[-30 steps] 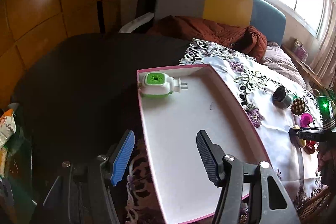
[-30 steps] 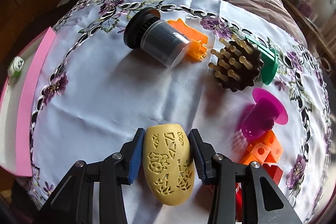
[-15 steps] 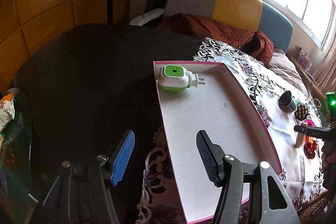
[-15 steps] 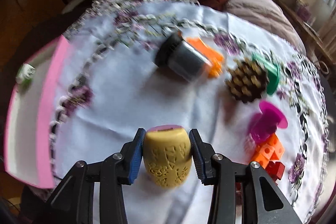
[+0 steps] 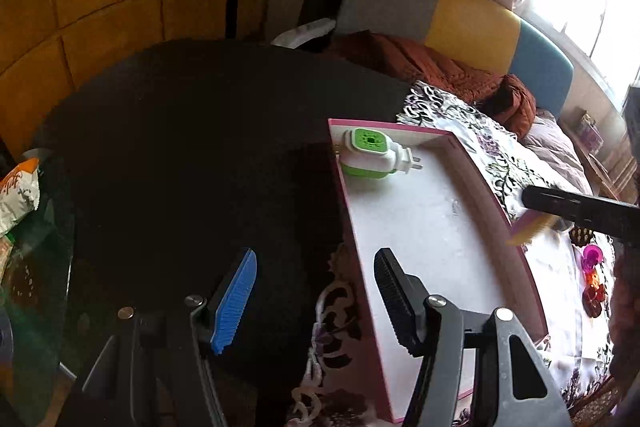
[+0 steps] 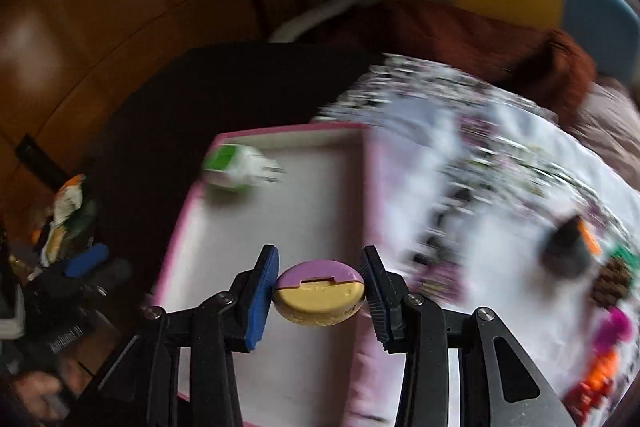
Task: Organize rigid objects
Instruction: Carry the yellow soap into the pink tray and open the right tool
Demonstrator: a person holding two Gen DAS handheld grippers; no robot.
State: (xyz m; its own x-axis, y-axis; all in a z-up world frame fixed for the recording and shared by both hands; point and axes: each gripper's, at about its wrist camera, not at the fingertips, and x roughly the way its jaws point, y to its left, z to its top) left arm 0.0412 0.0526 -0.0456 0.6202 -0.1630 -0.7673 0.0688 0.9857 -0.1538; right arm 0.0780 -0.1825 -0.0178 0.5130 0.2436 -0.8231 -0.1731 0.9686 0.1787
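Observation:
My right gripper (image 6: 318, 301) is shut on a yellow egg-shaped object with a purple end (image 6: 319, 297), held above the near right part of the pink-rimmed white tray (image 6: 308, 195). A green and white plug-in device (image 6: 236, 169) lies in the tray's far left corner; it also shows in the left wrist view (image 5: 370, 155). My left gripper (image 5: 316, 301) is open and empty over the tray's left rim (image 5: 348, 211). The right gripper (image 5: 580, 213) with the yellow object (image 5: 528, 229) shows there above the tray's right rim.
The tray sits on a white embroidered cloth (image 6: 500, 195). On it at right lie a dark jar (image 6: 564, 247), a brown pinecone-like piece (image 6: 610, 277), a magenta piece (image 6: 616, 325) and orange blocks (image 6: 600, 371). A dark table (image 5: 192, 147) lies left, with snack bags (image 5: 20, 191).
My right gripper has lifted the yellow object off the cloth and carried it left to the tray, turning it end-up. My left gripper has drifted left and back slightly.

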